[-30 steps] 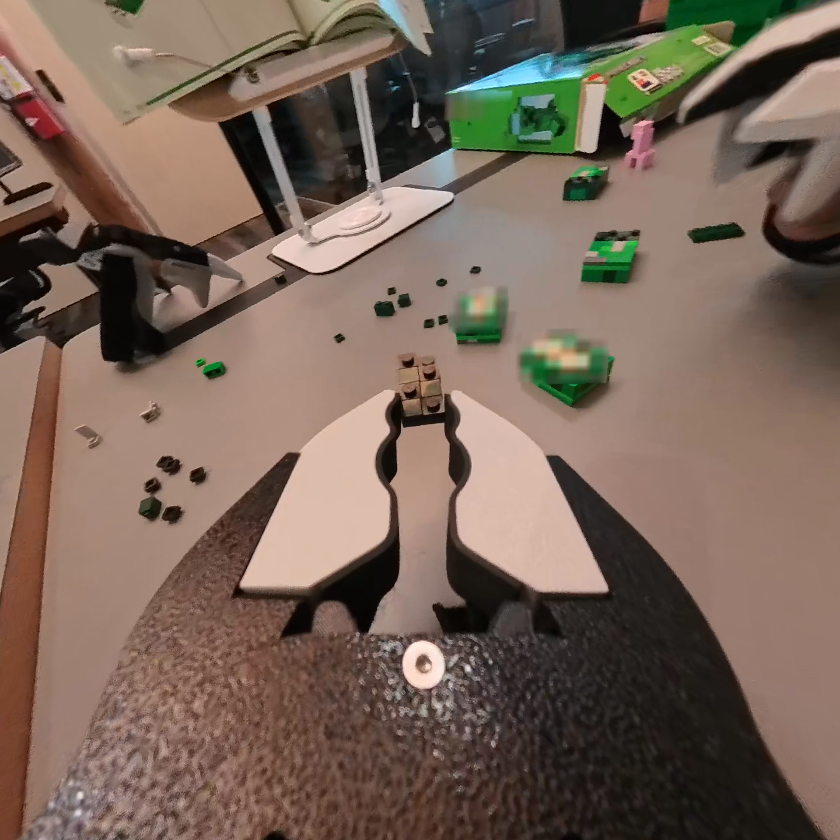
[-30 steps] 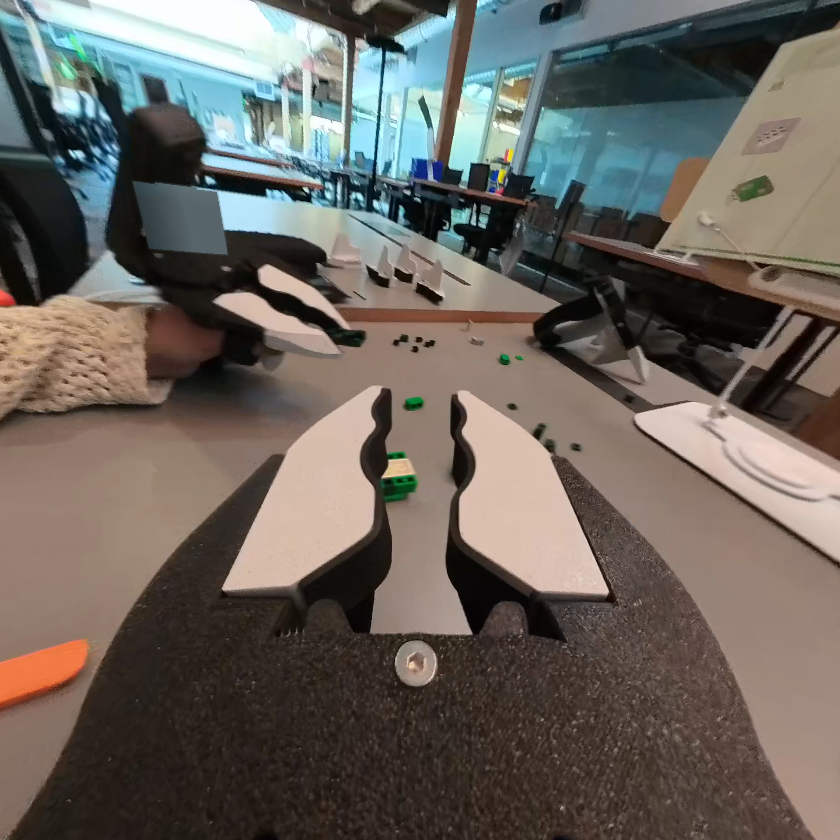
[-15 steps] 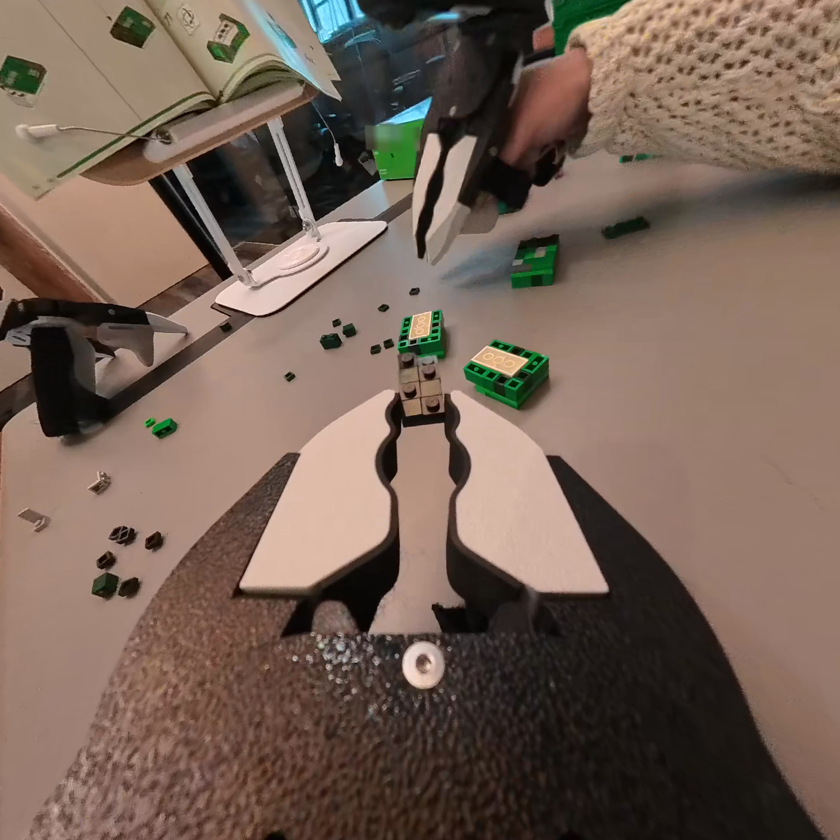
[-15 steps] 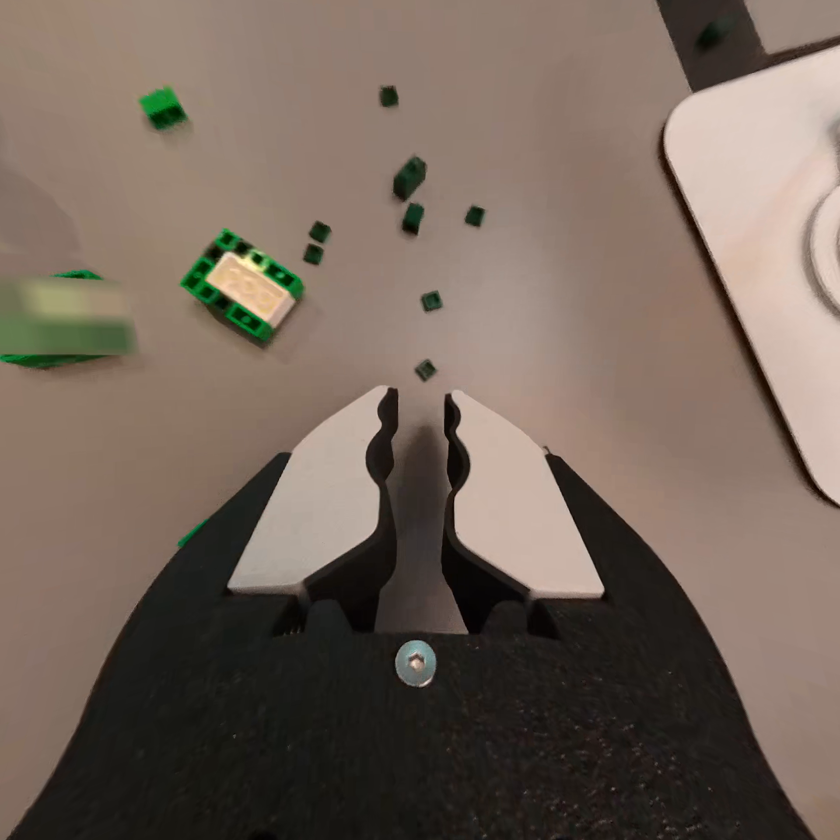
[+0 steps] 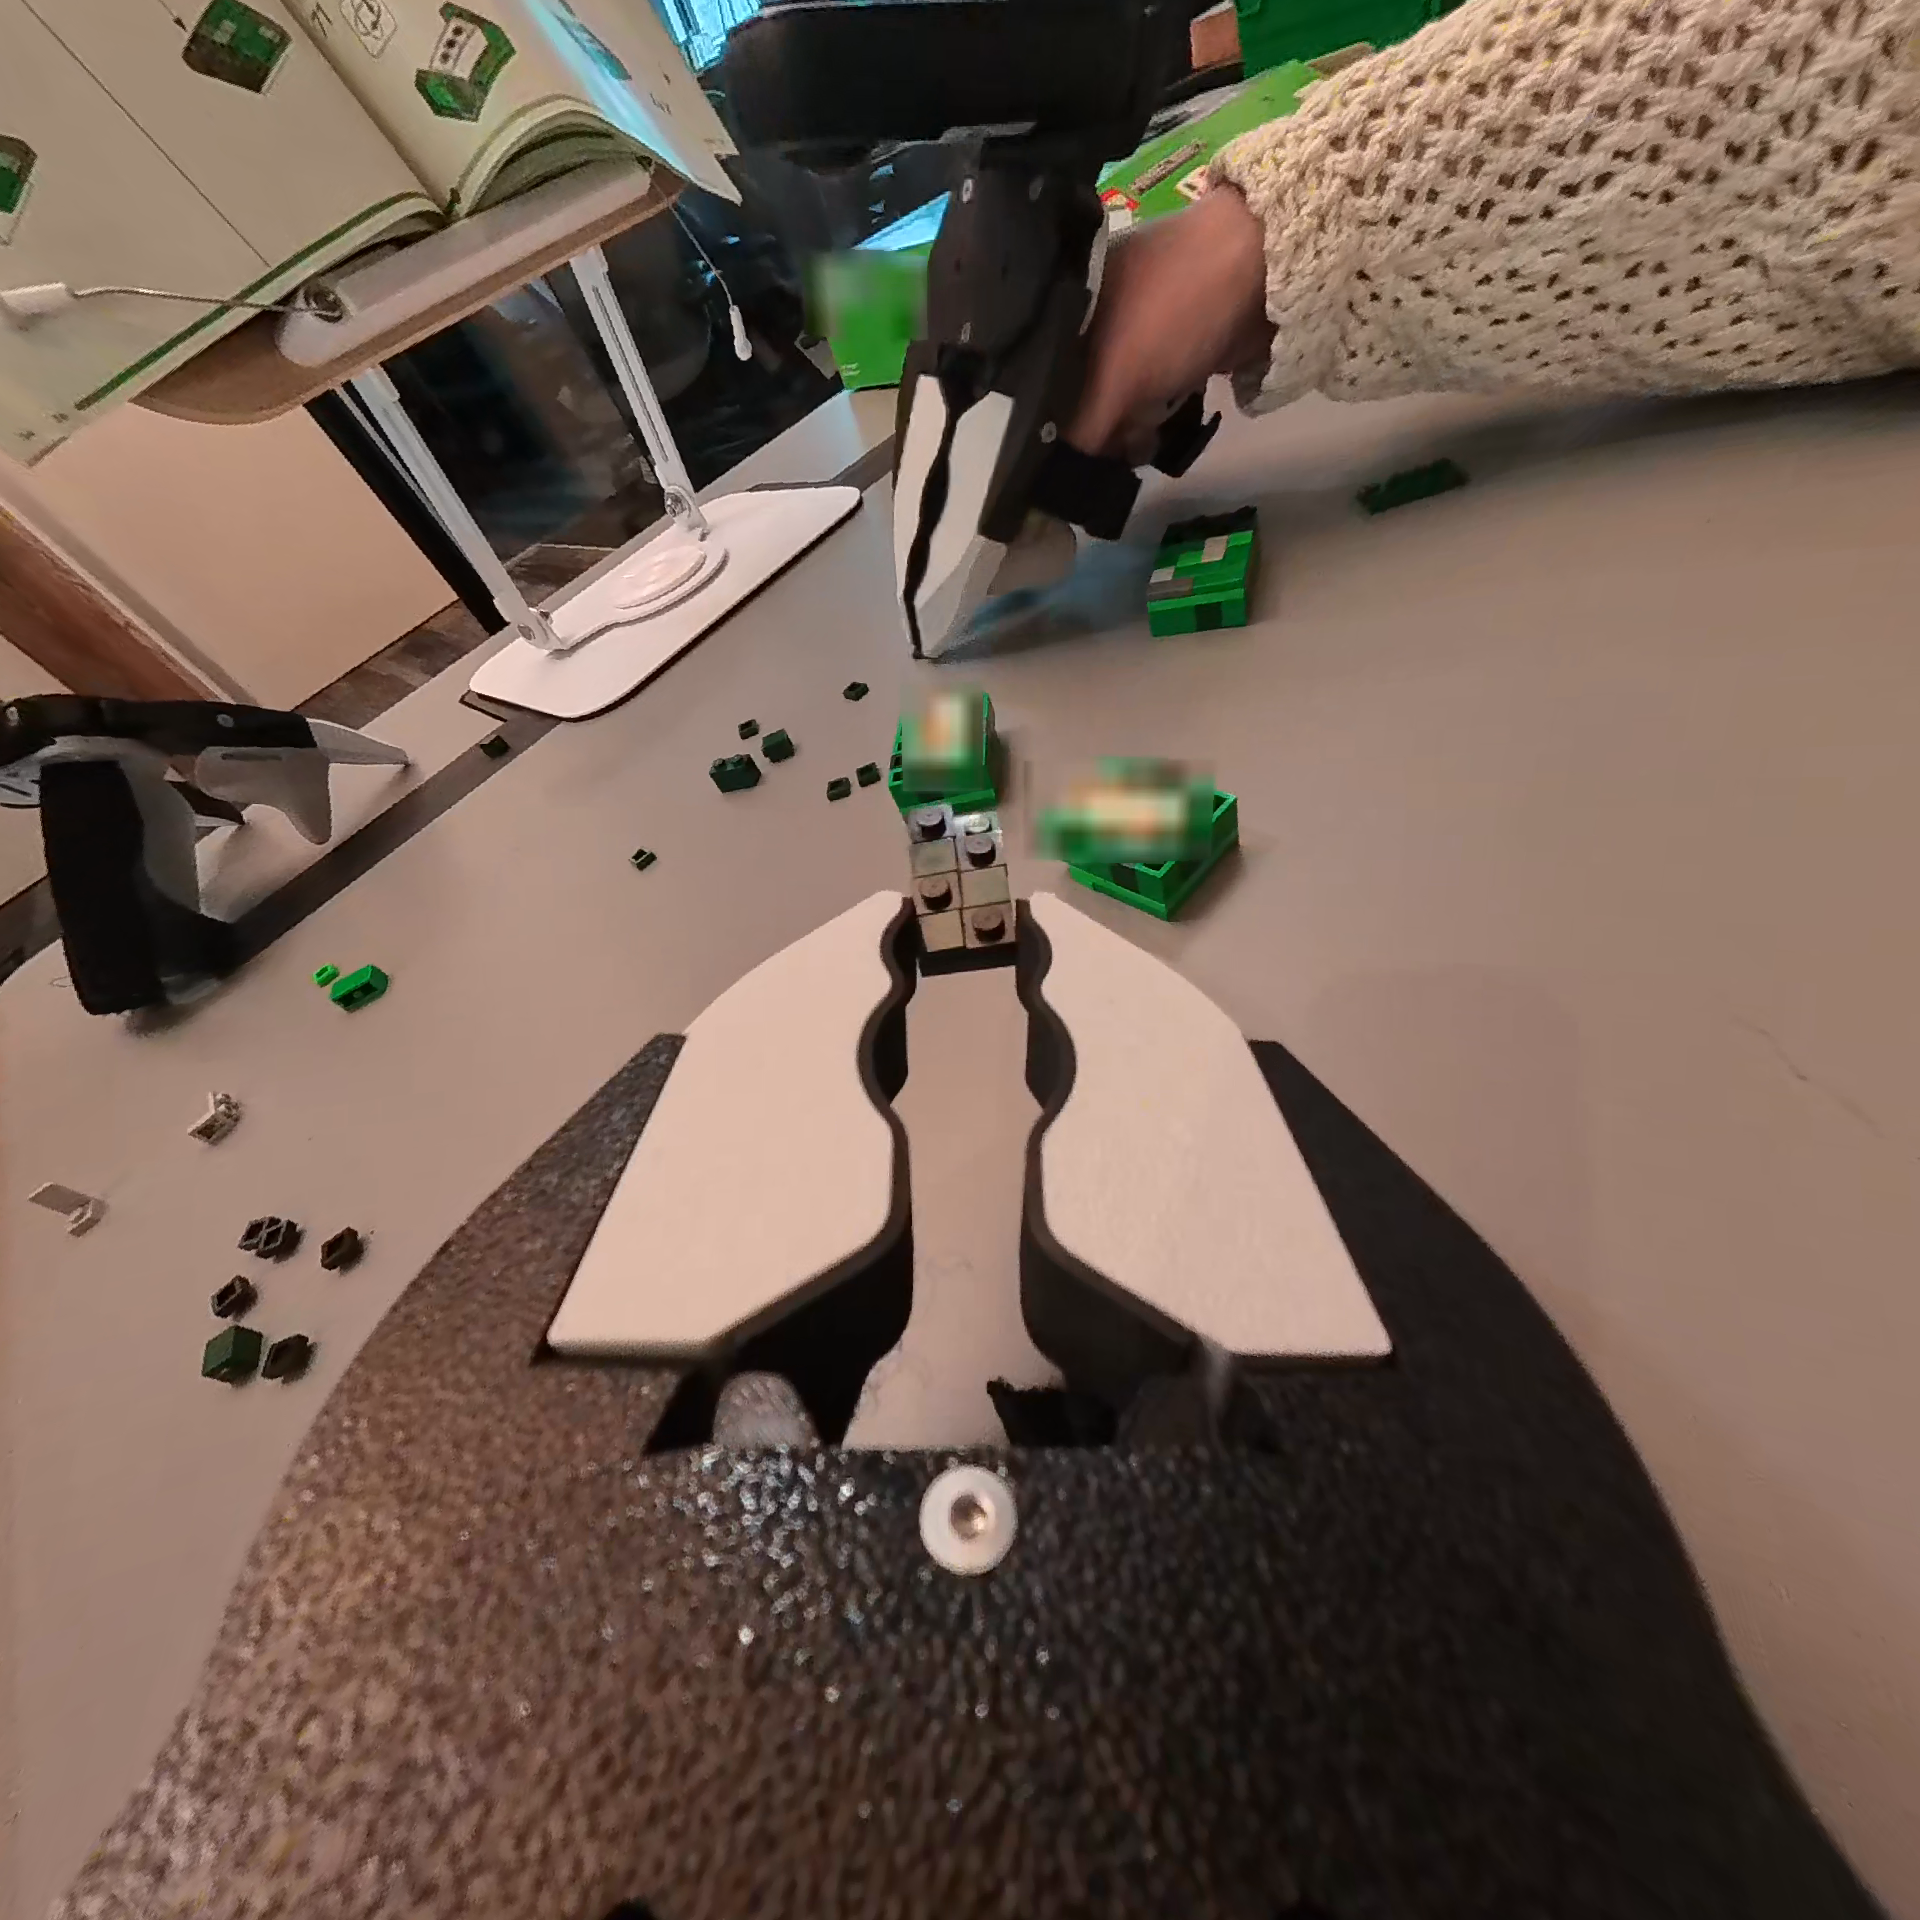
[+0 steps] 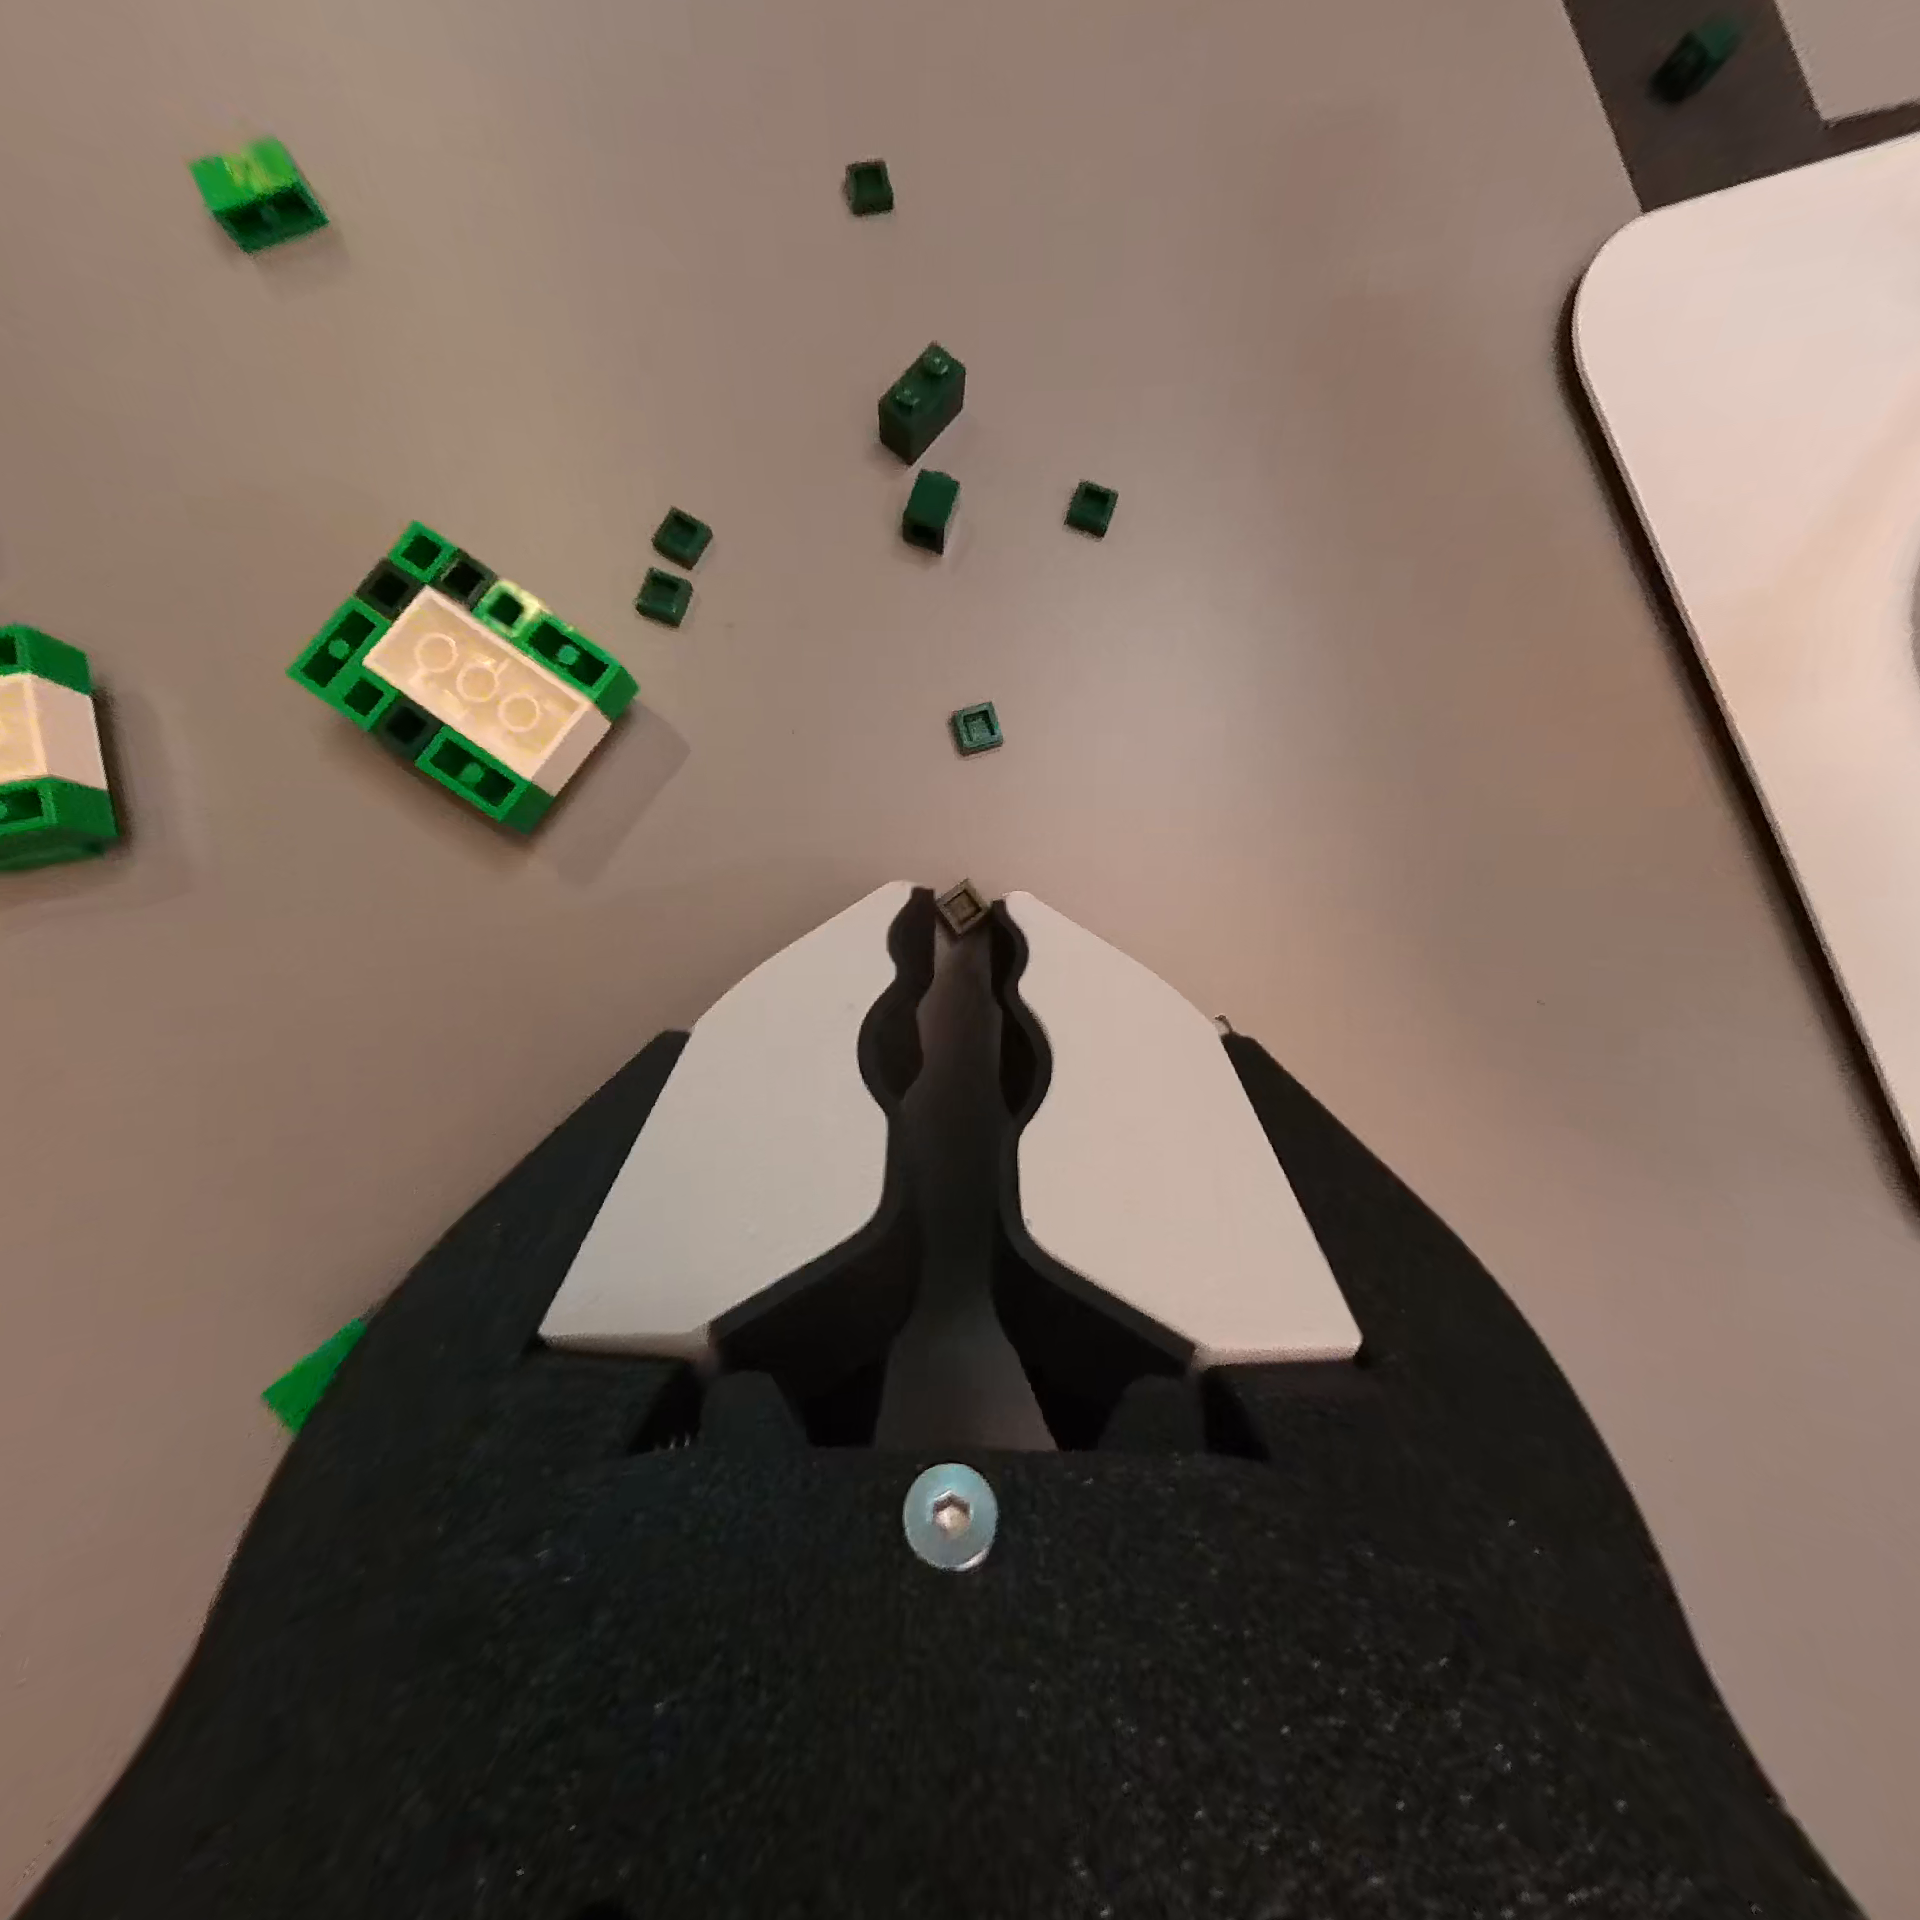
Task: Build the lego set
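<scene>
Holding a small grey block stack (image 5: 960, 881) tight between its two white tips, the left claw (image 5: 966, 925) sits low over the grey table (image 5: 1455, 1039). The stack has dark round bumps on it and sticks out past the tips.

The right claw (image 6: 961, 906) points almost straight down at the table. It is pinched on one tiny dark square piece (image 6: 958, 908), which sits right at the very ends of its tips. In the left view this same claw (image 5: 940, 540) comes down from the top, held by a hand (image 5: 1164, 312) in a knitted cream sleeve (image 5: 1558, 197).

Just past the grey stack lie two green builds with pale tops (both are blurred over in the left view). The nearer one to the right claw (image 6: 462, 675) shows three rings on its pale top, and the other (image 6: 42, 743) is cut off at the picture's edge. A third green build (image 5: 1200, 571) sits farther off, near the hand.

Tiny dark green pieces (image 6: 920, 400) are sprinkled over the table ahead of the right claw. More little dark bits (image 5: 260, 1299) lie to the left, well apart from the rest. A bright green brick (image 5: 358, 982) sits near a spare claw (image 5: 156, 821) resting on the table. An open book (image 5: 312, 135) rests on a stand with a white base (image 5: 665, 592).
</scene>
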### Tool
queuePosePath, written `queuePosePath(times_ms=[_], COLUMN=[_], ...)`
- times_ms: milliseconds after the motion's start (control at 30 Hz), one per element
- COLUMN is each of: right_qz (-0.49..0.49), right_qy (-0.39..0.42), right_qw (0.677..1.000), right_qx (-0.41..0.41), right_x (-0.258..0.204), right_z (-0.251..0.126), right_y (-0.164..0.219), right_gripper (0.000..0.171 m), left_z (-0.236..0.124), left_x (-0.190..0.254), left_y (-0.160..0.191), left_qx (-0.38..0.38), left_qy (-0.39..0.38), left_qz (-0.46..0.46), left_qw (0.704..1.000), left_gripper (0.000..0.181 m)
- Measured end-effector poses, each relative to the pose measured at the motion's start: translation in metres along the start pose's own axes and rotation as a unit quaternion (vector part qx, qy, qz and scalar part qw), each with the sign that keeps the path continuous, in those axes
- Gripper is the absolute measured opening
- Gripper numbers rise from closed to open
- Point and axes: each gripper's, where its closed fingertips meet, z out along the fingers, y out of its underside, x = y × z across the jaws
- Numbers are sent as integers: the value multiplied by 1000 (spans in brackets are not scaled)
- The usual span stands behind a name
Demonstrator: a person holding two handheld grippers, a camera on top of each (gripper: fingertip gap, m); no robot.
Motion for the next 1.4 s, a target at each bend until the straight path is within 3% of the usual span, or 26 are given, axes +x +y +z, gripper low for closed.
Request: queuePosePath(times_ms=[100,233,433,700,833,1100,1300,1400], right_qz=[-80,-169,-234,-231,-223,-193,-272,-244], right_qy=[-3,-58,-70,-116,-100,-143,-199,-240], right_qw=[996,976,960,955,962,961,933,932], right_qx=[43,124,138,145,121,140,129,118], right_x=[-20,-92,-181,-215,-208,-234,-270,-278], right_z=[-14,-49,-57,-50,-43,-24,7,16], right_y=[-13,-37,-43,-51,-44,-48,-55,-66], right_gripper=[10,9,9,0,0,5,13,14], left_z=[0,-1,2,5,5,-32,-36,-34], left_x=[1,13,50,55,37,-46,-54,-53], left_y=[0,-11,-26,-21,-17,-18,-13,-10], left_qx=[-2,25,49,34,18,55,69,60], left_qy=[0,22,66,82,29,-183,-180,-172], left_qz=[6,39,121,115,114,7,-48,-50], left_qw=[1000,999,989,989,993,982,980,982], left_gripper=[17,17,17,17,17,17,17,17])
